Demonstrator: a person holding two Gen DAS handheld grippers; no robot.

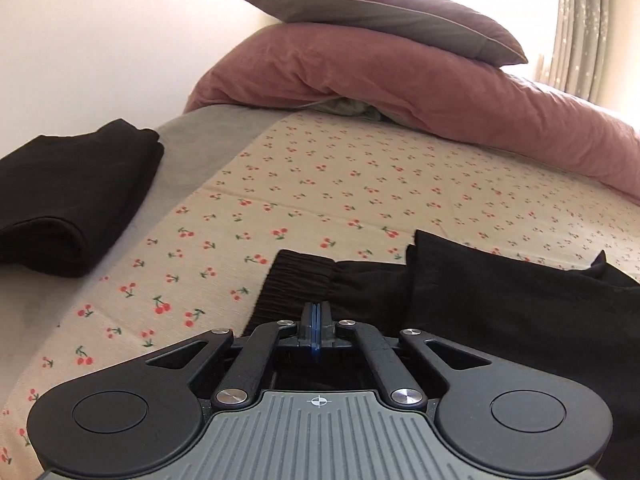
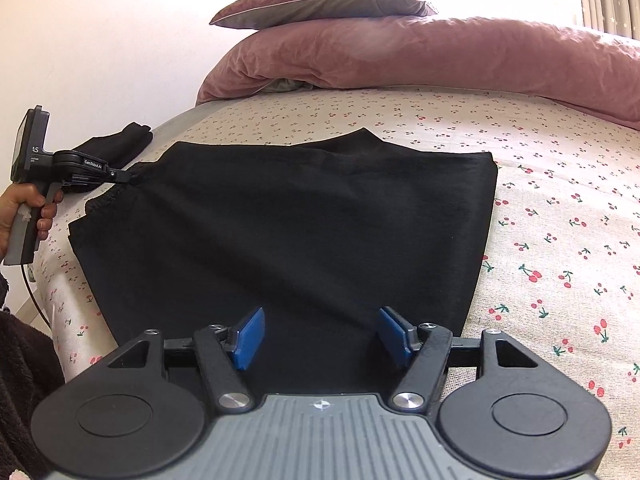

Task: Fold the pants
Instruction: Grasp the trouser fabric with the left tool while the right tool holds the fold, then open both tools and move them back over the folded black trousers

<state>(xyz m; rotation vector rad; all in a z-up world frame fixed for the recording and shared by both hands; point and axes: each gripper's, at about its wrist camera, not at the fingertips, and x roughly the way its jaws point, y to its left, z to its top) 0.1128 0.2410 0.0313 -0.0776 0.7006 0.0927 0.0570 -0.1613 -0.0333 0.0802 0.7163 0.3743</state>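
Note:
Black pants [image 2: 300, 220] lie folded in a broad panel on the cherry-print sheet [image 2: 560, 240]. At their left end, my left gripper [image 2: 128, 178] is shut on the elastic waistband [image 2: 108, 200], and the cloth is drawn into creases toward the pinch. In the left wrist view the blue pads of the left gripper [image 1: 316, 316] are pressed together at the waistband [image 1: 296, 280], with the rest of the pants [image 1: 500, 312] spreading to the right. My right gripper [image 2: 320, 336] stands open above the near edge of the pants, with nothing between its pads.
A second black garment [image 1: 68, 208] lies folded on the grey strip at the bed's left edge. A pink duvet [image 1: 400, 92] with a pillow [image 1: 380, 16] on top fills the far end. A person's hand [image 2: 24, 204] holds the left gripper's handle beside the bed edge.

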